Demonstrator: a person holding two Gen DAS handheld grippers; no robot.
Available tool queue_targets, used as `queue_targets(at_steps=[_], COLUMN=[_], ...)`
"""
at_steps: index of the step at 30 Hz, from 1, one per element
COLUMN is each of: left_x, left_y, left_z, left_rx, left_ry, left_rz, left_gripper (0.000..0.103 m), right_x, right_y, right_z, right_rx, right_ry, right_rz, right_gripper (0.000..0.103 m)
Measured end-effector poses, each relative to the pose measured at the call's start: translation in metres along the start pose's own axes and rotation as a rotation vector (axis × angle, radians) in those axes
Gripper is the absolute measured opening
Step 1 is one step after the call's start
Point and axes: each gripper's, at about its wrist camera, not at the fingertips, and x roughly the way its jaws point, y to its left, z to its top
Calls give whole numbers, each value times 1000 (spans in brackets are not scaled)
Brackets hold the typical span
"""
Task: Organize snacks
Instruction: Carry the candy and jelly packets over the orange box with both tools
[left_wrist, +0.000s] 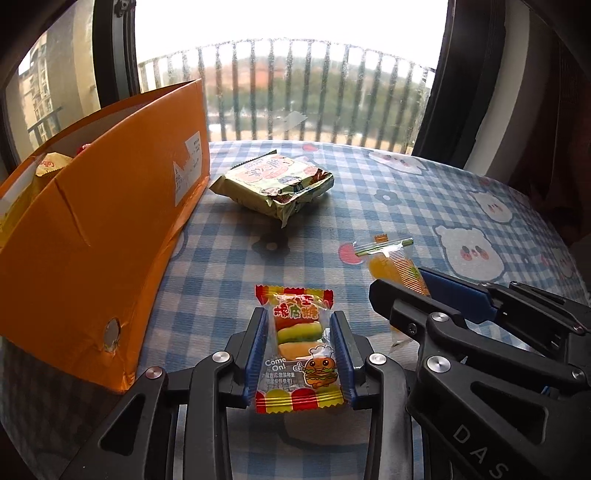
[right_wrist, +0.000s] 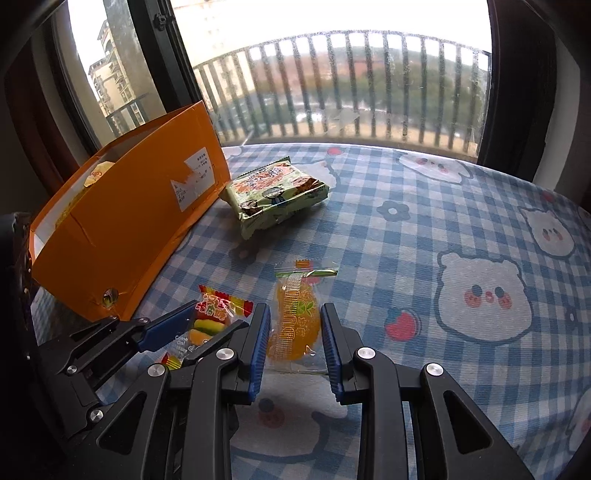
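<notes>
Both claws were clamped on light, crinkly packets just above the checked tablecloth, left gripper squeezing the burger gummy mid-pack, right gripper pinching the squishy orange jelly.

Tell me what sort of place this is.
Probably a flat high up in a block: a table under a checked cartoon cloth stands at a big window, with a balcony railing and a tall apartment building outside.

One orange box, one green packet, two small candies, two tongs.
</notes>
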Motion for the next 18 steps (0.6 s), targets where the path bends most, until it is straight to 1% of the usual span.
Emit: queue_targets(at_steps=[4,7,18], left_x=[-17,-32,-89], left_y=[0,-2,-12], left_z=[-3,-6,-5], left_rx=[1,9,51], left_ry=[-28,-64,-180], left_rz=[-18,-18,-36], left_gripper=[34,34,34], right_x=[-17,-31,-88], right_y=[7,11,27], right_z=[-4,-6,-11], right_rx=[3,2,18], right_ry=[-30,-56,-184], right_rz=[-15,-28,-87], right_gripper=[31,31,31])
